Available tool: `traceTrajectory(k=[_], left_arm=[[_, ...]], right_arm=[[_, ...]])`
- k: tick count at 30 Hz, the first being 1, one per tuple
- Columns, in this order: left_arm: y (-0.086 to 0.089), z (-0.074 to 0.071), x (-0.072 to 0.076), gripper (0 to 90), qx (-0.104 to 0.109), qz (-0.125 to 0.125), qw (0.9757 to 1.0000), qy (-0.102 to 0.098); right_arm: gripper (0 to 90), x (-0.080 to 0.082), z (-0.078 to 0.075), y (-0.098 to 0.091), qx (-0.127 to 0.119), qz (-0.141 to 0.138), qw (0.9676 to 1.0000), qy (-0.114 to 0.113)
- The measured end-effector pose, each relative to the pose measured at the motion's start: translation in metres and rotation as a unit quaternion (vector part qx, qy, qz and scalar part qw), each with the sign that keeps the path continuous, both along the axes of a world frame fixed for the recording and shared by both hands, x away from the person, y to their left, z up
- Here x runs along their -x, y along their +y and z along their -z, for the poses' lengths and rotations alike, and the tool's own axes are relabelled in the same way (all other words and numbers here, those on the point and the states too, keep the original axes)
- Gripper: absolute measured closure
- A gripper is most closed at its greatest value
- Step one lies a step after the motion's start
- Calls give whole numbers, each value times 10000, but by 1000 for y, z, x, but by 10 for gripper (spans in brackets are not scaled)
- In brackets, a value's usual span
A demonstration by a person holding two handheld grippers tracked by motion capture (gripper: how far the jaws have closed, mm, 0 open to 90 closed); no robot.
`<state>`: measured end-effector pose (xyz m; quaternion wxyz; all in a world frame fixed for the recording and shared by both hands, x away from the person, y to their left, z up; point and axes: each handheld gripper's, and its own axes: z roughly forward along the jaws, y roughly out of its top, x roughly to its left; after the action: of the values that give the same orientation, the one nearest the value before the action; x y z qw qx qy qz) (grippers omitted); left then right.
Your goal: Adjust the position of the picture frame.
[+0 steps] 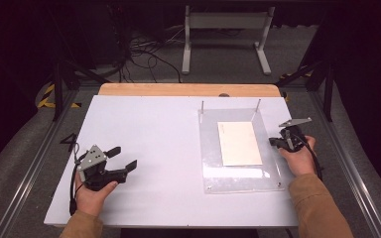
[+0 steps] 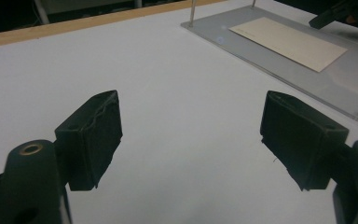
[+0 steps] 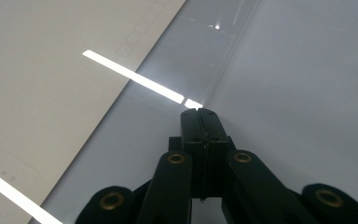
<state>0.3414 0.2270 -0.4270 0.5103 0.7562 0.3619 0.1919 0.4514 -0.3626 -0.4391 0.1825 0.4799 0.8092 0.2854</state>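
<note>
black left gripper (image 1: 121, 157) rests near the front left of the white table (image 1: 144, 124), its jaws wide apart and holding nothing. farther right, the black right gripper (image 1: 273, 142), jaws pressed together and empty, points at the right edge of the clear acrylic plate (image 1: 208, 163), where the cream paper envelope (image 1: 239, 143) lies flat.

A lab-like test bay: a white worktop (image 1: 144, 129) on a metal frame, loose cables (image 1: 139, 52) on grey carpet, hazard-striped tape (image 1: 47, 94), dark surroundings

support: white table (image 1: 144, 129) | on it: clear acrylic plate (image 1: 211, 163), right side, card on top
</note>
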Motion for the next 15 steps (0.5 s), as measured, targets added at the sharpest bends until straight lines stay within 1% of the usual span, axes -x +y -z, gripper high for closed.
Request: traceTrajectory(k=[4,9,15], left_arm=[[-1,0,0,210,-5,22,10000,10],[-1,0,0,210,0,17,10000,11],[-1,1,0,210,-7,35,10000,15]], right_arm=[[900,-1,0,18,30,-154,9999,33],[900,0,2,44,-65,-481,9988,27],[900,2,4,76,-175,-872,9960,51]])
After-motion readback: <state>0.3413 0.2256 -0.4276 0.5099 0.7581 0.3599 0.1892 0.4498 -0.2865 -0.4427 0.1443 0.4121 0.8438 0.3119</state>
